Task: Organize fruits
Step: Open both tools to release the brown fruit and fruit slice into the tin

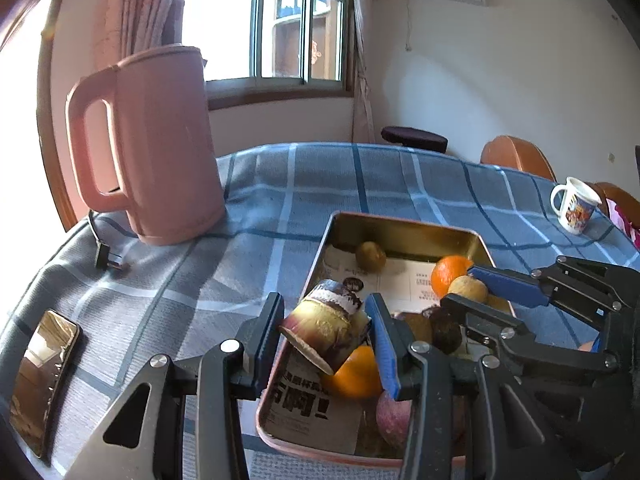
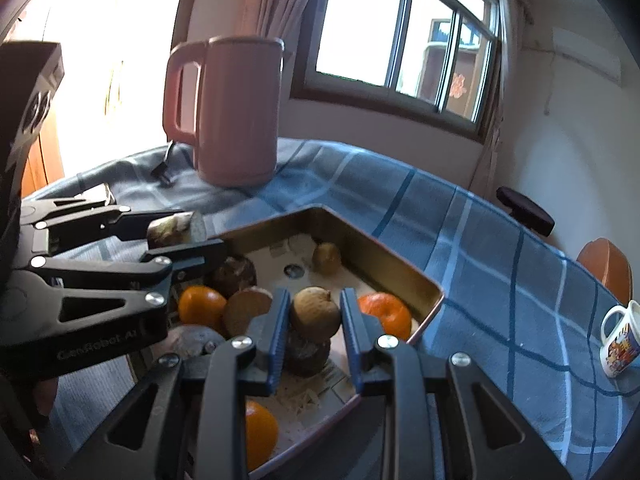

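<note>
Your left hand-held gripper [image 1: 324, 330] clamps a tilted printed cup [image 1: 326, 326] above the tray [image 1: 404, 226], keeping it off the fruit. Your right hand-held gripper [image 2: 314, 320] pinches a brown fruit [image 2: 315, 311] over the tray on the checked surface [image 1: 280, 192], likely to place it among the oranges [image 2: 202, 307].

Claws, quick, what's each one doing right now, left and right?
Left claw: closed on a paper cup, held above the tray.
Right claw: closed on a small brown fruit over the tray.
</note>
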### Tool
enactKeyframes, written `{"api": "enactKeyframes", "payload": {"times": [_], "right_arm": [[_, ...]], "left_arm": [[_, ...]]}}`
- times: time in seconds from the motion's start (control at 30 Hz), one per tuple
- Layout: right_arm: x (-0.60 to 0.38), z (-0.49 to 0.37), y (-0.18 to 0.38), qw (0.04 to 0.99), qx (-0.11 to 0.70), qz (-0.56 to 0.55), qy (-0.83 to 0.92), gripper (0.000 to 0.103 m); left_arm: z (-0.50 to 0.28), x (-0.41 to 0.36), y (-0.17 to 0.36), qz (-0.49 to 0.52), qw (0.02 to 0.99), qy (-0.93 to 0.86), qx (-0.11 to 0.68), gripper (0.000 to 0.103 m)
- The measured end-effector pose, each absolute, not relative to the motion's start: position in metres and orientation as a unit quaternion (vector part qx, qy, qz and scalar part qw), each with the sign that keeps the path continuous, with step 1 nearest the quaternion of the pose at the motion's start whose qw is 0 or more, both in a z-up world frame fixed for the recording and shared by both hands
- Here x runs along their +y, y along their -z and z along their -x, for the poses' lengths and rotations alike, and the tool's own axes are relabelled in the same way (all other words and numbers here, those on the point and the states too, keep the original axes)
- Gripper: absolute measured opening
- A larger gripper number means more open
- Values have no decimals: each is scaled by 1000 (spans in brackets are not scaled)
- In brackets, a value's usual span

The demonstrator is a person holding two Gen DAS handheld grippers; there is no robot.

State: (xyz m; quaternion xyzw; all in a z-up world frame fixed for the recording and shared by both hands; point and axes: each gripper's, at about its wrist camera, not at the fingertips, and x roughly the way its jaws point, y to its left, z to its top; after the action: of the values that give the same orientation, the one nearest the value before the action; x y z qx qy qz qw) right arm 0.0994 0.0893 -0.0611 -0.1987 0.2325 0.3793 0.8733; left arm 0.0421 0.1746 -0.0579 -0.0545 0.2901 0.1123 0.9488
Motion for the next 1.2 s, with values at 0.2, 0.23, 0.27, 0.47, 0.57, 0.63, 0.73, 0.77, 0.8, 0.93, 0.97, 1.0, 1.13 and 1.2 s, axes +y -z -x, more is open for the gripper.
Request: {"api": "enactKeyframes", "payload": {"times": [0.2,0.23,0.27,0.47,0.57,0.63,0.73,0.77,0.8,0.93,0.97,1.0,1.13,1.2], "right_arm": [[91,-102,65,865,254,205,-382,30],[92,-102,66,863,255,207,-383,34],[92,-101,66,862,255,209,-385,50],[88,-94,64,866,245,208,-382,66],[82,-92,60,871,240,201,-378,71],[76,-90,55,876,234,192,-376,72],[65,-86,45,884,223,176,-372,77],[60,-83,41,889,215,173,-366,79],[57,-83,39,892,212,172,-362,82],[40,-80,30,908,193,159,-337,88],[35,-79,28,911,190,155,-331,90],[31,-78,26,914,187,151,-326,91],[17,-75,19,923,178,141,-311,99],[11,-73,15,926,174,136,-306,102]], "left_arm": [[-43,175,58,55,948,-112,293,45],[-42,175,57,56,948,-112,293,45],[-41,175,57,56,948,-111,292,47],[-29,173,45,57,955,-116,266,63],[-23,170,36,56,959,-116,251,64],[-19,168,31,56,962,-117,242,65],[-14,165,25,56,964,-116,232,65],[-12,164,24,56,965,-118,229,65],[-10,164,22,57,966,-120,224,65],[-4,161,16,59,968,-120,211,67],[-3,160,15,58,969,-120,209,67],[-3,159,14,57,969,-120,208,68],[-2,154,13,51,970,-118,205,76],[-1,150,12,45,971,-118,204,78]]}}
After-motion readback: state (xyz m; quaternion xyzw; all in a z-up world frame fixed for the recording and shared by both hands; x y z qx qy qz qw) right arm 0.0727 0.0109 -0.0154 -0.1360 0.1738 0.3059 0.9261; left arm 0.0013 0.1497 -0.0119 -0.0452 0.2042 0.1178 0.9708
